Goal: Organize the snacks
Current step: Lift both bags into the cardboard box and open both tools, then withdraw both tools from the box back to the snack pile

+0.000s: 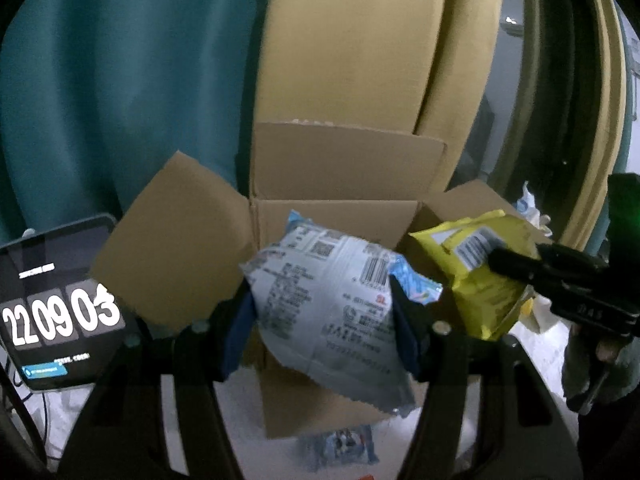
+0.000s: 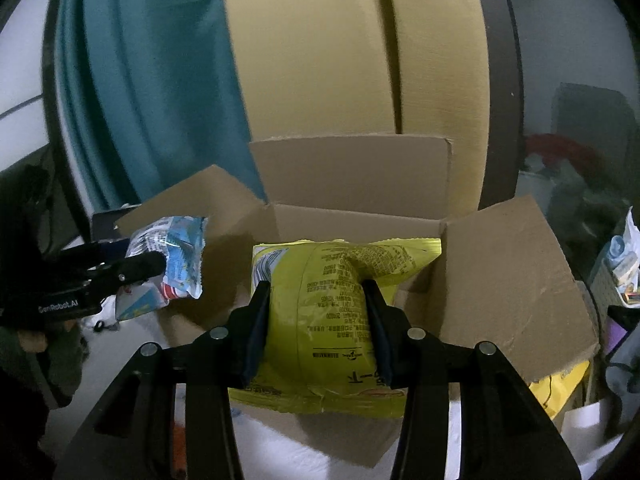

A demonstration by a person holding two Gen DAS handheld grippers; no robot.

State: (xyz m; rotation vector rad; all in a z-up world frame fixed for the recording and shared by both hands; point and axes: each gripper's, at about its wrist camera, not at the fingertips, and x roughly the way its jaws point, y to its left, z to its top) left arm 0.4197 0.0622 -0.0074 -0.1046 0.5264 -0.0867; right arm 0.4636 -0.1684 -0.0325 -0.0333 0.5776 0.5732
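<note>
My left gripper [image 1: 322,300] is shut on a white and blue snack packet [image 1: 328,304], held in the air in front of an open cardboard box [image 1: 340,216]. My right gripper [image 2: 316,300] is shut on a yellow snack bag [image 2: 324,320], held over the box's near edge [image 2: 360,220]. The yellow bag [image 1: 480,272] and right gripper [image 1: 520,268] show at the right of the left wrist view. The blue packet [image 2: 172,264] and left gripper [image 2: 152,268] show at the left of the right wrist view.
The box flaps [image 1: 172,240] [image 2: 512,280] stand open to the sides and back. A tablet showing a clock [image 1: 56,308] stands at left. A small blue packet [image 1: 340,444] lies on the white surface. More packets [image 2: 624,256] are at far right. Teal and yellow curtains hang behind.
</note>
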